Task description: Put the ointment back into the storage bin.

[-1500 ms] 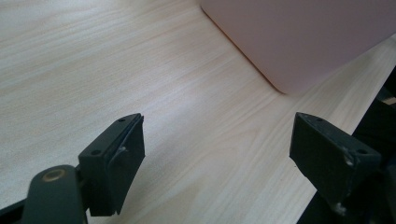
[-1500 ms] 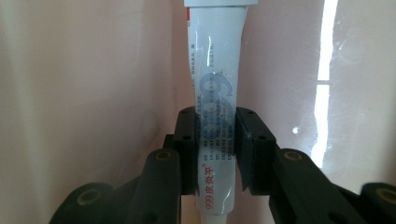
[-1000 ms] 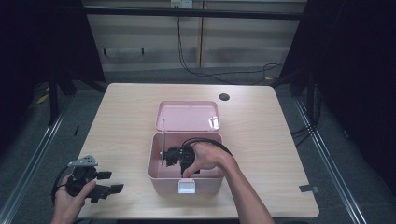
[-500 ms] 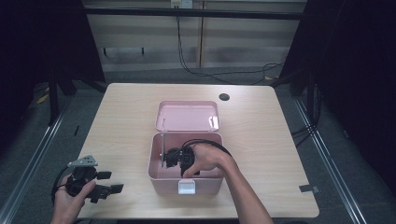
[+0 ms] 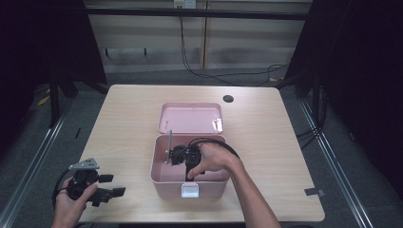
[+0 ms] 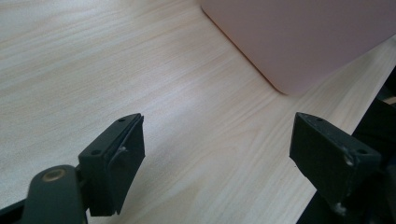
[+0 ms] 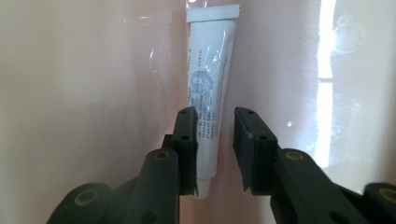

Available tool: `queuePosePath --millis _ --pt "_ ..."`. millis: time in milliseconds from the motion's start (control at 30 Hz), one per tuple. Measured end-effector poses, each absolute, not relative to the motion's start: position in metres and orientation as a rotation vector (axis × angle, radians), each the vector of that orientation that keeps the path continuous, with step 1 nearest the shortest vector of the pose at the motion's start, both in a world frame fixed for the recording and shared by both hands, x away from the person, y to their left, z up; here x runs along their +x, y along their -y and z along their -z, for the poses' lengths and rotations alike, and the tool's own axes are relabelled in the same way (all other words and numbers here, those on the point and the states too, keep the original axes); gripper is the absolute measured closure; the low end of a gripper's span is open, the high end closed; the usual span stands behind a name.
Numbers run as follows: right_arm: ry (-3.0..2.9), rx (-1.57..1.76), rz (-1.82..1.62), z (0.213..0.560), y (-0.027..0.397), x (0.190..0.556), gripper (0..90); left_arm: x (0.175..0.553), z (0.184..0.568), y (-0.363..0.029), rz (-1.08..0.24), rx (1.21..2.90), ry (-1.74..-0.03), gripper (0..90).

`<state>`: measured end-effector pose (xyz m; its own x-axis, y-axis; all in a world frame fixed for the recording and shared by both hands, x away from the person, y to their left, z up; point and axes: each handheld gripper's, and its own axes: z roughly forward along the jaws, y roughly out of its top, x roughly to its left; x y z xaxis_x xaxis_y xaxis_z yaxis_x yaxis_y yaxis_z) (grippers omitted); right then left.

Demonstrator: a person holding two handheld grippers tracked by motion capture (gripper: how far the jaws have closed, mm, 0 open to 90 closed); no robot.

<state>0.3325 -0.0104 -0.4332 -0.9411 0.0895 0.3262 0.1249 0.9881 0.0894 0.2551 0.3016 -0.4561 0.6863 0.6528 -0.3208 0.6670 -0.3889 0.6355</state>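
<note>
An open pink box (image 5: pixel 157 176) stands mid-table, its lid (image 5: pixel 190 118) lying behind it. A hand holds my right gripper (image 5: pixel 172 159) down inside the box. In the right gripper view a white tube (image 7: pixel 210 70) with blue print, wrapped in clear film, lies against the pink floor. My right gripper (image 7: pixel 212 126) has its jaws drawn narrow around the tube's lower part. At the table's front left corner a hand holds my left gripper (image 5: pixel 113 185) level. Its jaws stand wide apart over bare wood in the left gripper view (image 6: pixel 219 149), with nothing between them.
The box's pink wall (image 6: pixel 303 42) rises just beyond the left gripper. A white latch (image 5: pixel 190 191) sits on the box's front. A dark round hole (image 5: pixel 228 99) marks the table's far right. A cable loops from the right gripper over the box rim.
</note>
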Motion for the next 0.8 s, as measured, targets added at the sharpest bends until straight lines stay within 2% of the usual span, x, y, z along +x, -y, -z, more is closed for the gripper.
queuePosePath --millis 800 --pt "2.891 -0.275 0.296 0.406 0.029 0.330 69.3 0.255 0.455 -0.302 0.024 2.110 -1.005 18.0"
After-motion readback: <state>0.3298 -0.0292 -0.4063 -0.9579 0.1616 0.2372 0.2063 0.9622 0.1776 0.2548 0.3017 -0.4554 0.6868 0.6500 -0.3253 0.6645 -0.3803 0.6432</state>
